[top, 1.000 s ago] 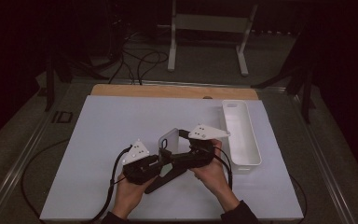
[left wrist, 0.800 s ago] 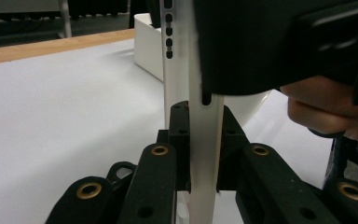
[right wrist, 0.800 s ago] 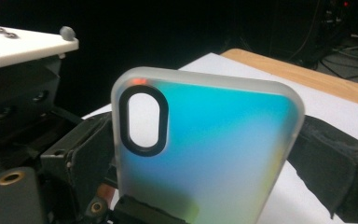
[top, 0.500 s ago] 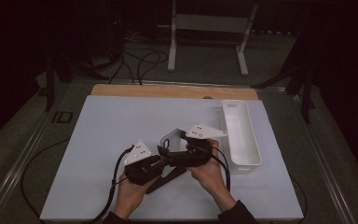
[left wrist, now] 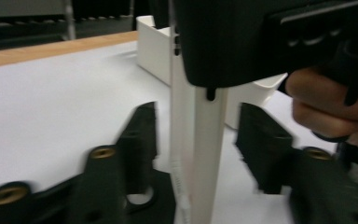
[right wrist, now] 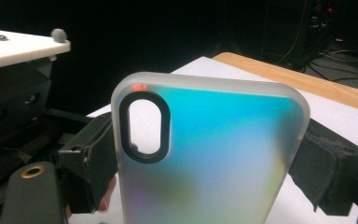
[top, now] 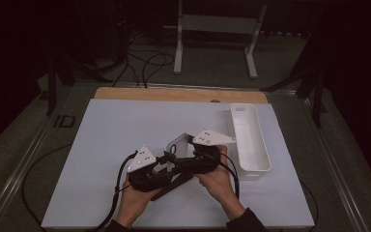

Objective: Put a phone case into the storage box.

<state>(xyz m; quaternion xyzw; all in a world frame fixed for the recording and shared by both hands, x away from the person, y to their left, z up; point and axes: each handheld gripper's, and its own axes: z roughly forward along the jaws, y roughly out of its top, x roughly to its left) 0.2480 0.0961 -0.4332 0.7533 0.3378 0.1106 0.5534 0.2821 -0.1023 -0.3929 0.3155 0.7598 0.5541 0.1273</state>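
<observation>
While the right tongs point(top: 178, 155) clamp the phone case point(top: 178, 145) by its two long edges, the case stands upright above the white table point(top: 106, 140), a little toward four o'clock of the table's middle in the high view. That edge-to-edge grip looks chosen to leave the broad back and the thin sides free, so the other tool can get at them. In the right gripper view the pads press on both sides of the case point(right wrist: 205, 154), whose frosted back faces the camera with an iridescent blue-green sheen.

The left tongs point(left wrist: 196, 140) stand apart, their jaws having just been opening; the case point(left wrist: 198, 154) shows edge-on between them in the left gripper view, with clear gaps at three and nine o'clock, so they are not pressing it. I judge this a hand-over, the left letting go and the right keeping hold.

The case's long axis runs roughly vertical, pointing to twelve o'clock in both gripper views. Its camera cut-out point(right wrist: 145, 126) sits at the upper end, near eleven o'clock on the back, so the top end points up. The white tray point(top: 249, 140) lies at three o'clock of the hands, near but apart, its long axis running away from the person.
</observation>
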